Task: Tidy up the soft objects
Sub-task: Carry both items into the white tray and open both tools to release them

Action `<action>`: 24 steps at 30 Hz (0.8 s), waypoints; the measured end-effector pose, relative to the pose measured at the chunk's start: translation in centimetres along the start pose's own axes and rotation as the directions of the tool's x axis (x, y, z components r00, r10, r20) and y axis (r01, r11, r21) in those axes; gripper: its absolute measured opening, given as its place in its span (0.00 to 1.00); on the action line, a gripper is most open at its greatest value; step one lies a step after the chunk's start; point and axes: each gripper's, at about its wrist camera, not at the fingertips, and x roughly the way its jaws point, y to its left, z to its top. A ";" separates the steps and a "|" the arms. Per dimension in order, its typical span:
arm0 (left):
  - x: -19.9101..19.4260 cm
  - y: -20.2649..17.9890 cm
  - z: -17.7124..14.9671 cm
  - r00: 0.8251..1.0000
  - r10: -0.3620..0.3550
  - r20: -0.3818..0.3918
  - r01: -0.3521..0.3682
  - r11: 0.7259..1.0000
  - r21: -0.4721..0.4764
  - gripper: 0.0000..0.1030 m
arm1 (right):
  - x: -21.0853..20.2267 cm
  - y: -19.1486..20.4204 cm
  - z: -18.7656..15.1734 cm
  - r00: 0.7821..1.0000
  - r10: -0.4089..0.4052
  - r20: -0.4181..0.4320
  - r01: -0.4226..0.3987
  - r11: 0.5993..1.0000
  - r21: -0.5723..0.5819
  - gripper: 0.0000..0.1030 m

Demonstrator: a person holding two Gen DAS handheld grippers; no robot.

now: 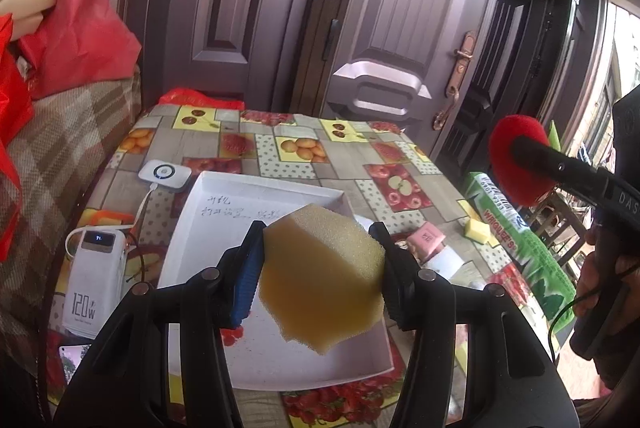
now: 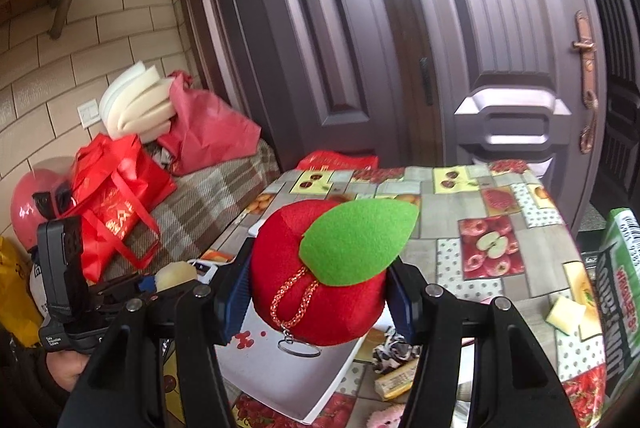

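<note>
We hold the left tool point(image 1: 318, 270) clamped on a yellow sponge point(image 1: 320, 280); its pads point(image 1: 245, 280) press the sponge's two sides, and the jaws stand partly apart around it. The sponge hangs above the white tray point(image 1: 208, 228), which sits on the fruit-print tabletop point(image 1: 400, 156).

Clock directions taken from the tray in the left view: a power bank point(image 1: 96, 280) stands at 9 o'clock, a small white device point(image 1: 165, 175) at 11 o'clock, a pink block point(image 1: 426, 238) and a small yellow sponge point(image 1: 477, 230) at 3 o'clock, with a green box point(image 1: 520, 240) beyond them.

Our right tool point(image 2: 320, 304) grips a red plush apple point(image 2: 320, 292) by its sides, jaws partly apart around it. The apple carries a green felt leaf point(image 2: 356, 240) and a chain with a key ring point(image 2: 300, 348). It hangs over the tray point(image 2: 280, 380), near the corner closest to the right camera. In the left view the apple point(image 1: 516, 156) shows at 3 o'clock, above the tabletop's right edge. In the right view the left tool point(image 2: 160, 282) with its sponge point(image 2: 176, 274) shows at 9 o'clock of the apple, with a hand point(image 2: 64, 368) below it.
</note>
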 end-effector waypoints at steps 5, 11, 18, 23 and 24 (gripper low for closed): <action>2.1 1.3 -0.1 0.999 0.025 -0.036 -0.026 1.000 -0.012 0.50 | 3.3 0.8 -0.6 0.997 0.026 -0.073 -0.028 0.999 -0.019 0.57; 5.3 3.1 -0.6 0.994 0.057 -0.096 -0.062 0.997 -0.046 0.50 | 7.5 1.8 -1.9 0.985 0.051 -0.162 -0.059 0.997 -0.044 0.57; 8.7 5.4 -1.7 0.981 0.103 -0.163 -0.118 0.989 -0.085 0.51 | 12.5 2.4 -4.8 0.955 0.056 -0.292 -0.076 0.996 -0.056 0.58; 10.4 7.1 -2.3 0.969 0.123 -0.213 -0.150 0.982 -0.116 0.51 | 15.1 2.3 -6.6 0.932 0.045 -0.361 -0.072 0.996 -0.062 0.61; 10.5 7.3 -2.4 0.968 0.129 -0.214 -0.157 0.980 -0.122 0.53 | 15.4 2.3 -6.9 0.927 0.043 -0.372 -0.070 0.996 -0.060 0.62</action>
